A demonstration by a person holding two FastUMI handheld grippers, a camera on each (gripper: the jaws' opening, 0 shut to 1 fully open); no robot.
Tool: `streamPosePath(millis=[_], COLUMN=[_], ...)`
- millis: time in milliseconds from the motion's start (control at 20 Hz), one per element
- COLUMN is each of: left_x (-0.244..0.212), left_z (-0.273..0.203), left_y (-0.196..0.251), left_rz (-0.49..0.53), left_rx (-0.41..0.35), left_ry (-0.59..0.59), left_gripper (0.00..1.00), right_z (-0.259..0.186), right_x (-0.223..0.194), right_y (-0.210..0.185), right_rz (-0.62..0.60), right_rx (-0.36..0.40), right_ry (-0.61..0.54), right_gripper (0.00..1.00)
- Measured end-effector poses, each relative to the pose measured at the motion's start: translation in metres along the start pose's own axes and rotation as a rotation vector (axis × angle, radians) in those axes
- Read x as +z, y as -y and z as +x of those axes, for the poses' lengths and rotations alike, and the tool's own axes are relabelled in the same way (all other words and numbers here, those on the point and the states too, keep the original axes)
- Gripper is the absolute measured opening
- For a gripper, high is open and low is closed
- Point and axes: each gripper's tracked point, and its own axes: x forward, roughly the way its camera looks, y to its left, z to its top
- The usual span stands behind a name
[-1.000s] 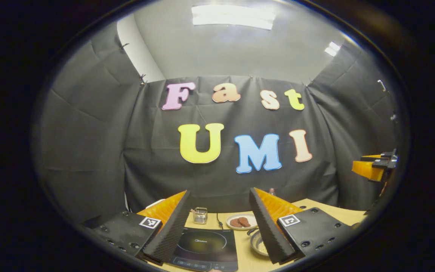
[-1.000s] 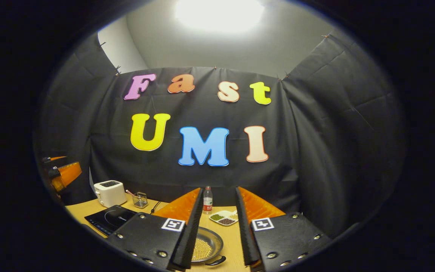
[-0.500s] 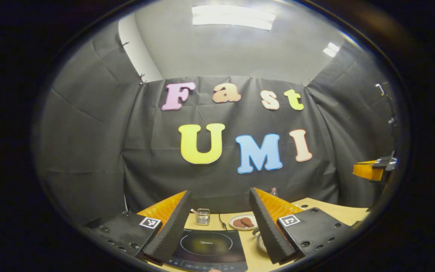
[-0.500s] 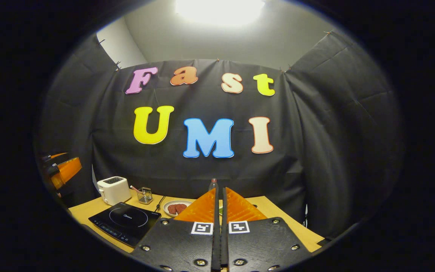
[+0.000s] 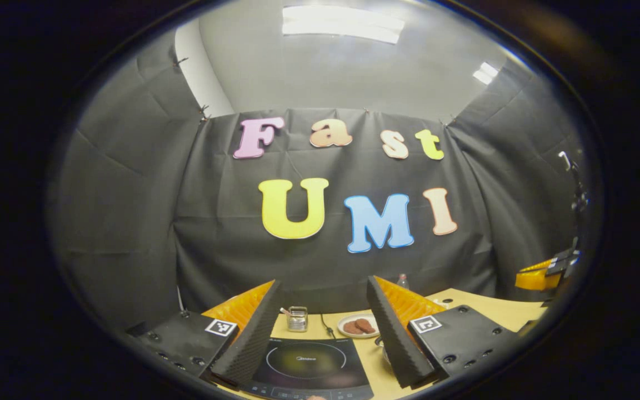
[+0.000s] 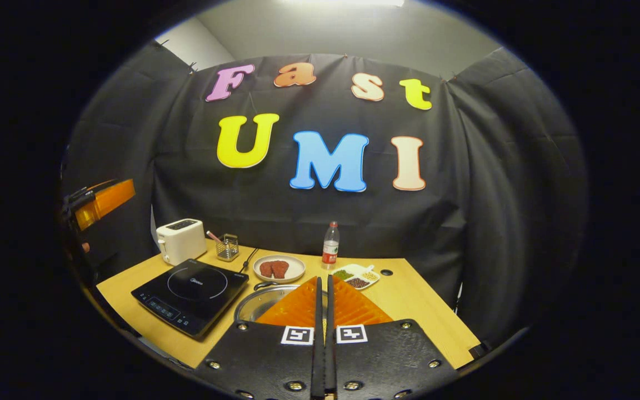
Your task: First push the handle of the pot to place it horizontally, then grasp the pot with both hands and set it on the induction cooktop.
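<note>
Pot [image 6: 259,303]: shallow metal pan on the counter [image 6: 420,311], just right of the cooktop [image 6: 192,289], near the plate of meat [image 6: 279,268]. Mostly hidden behind the right gripper [image 6: 323,289]; one small loop handle [image 6: 264,285] shows at its far rim. In the left gripper view just a sliver of the pot [image 5: 380,347] peeks beside the right-hand finger. Judgement: metal, stiff, smooth and likely slippery at the rim, light to medium weight; contents not visible now. Best taken by the handles at opposite sides, one gripper each, kept level. Which way the handles sit can't be fully told, near side is hidden.

Right gripper: fingers pressed together, nothing between them, poised above the pot's near side, probably set to push.
Left gripper [image 5: 323,328]: fingers wide apart, empty, hovering over the cooktop [image 5: 306,364]. It also shows far left in the right gripper view [image 6: 100,203].

Counts: one pot, one cooktop, one toaster [image 6: 181,240], one small wire basket [image 6: 227,247], one plate with two dark meat pieces, one bottle [image 6: 330,253], one divided dish [image 6: 356,276] of grains, two grippers.
</note>
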Motion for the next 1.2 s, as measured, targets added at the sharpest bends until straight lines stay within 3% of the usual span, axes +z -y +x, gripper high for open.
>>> streamPosePath(millis=[100,450,1200], left_x=[-0.002,-0.008,-0.032], left_z=[0.01,0.03,0.063], left_y=[0.006,0.021,0.055], left_rz=[0.001,0.01,0.039], left_rx=[0.003,0.048,0.136], left_ry=[-0.005,-0.02,-0.077], left_gripper=[1.0,0.94,0.97], right_z=[0.005,0.028,0.038], right_x=[-0.015,-0.076,-0.186], right_y=[-0.002,-0.005,-0.018], right_rz=[-0.016,-0.04,-0.096], right_rx=[0.038,0.171,0.474], right_ry=[-0.044,-0.2,-0.521], right_gripper=[0.01,0.01,0.01])
